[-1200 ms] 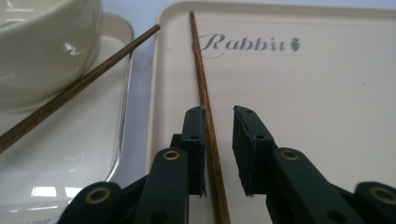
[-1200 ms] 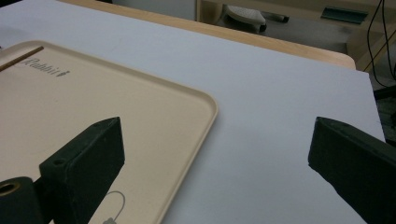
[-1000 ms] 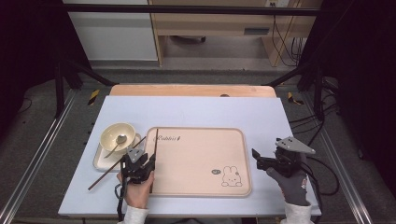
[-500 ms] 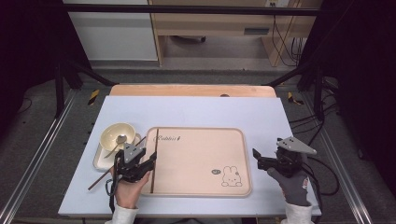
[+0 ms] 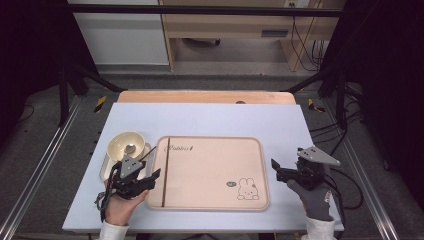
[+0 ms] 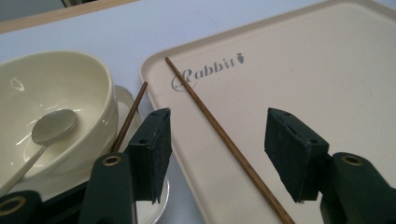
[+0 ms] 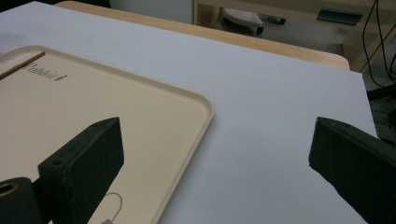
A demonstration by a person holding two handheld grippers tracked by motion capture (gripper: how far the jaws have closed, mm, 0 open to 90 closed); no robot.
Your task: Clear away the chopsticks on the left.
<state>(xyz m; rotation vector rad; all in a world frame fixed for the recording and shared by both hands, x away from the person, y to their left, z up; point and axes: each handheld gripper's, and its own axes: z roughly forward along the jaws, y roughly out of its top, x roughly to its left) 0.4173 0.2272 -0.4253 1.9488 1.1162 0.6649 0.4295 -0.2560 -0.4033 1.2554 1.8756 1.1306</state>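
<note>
A: Chopstick (image 6: 224, 140) lies on the tray (image 6: 336, 70), between my left tool (image 6: 215, 154)'s jaws, untouched?
B: Yes, jaws have just been opening. My right tool (image 7: 215, 158) gapes wide, empty.
</note>
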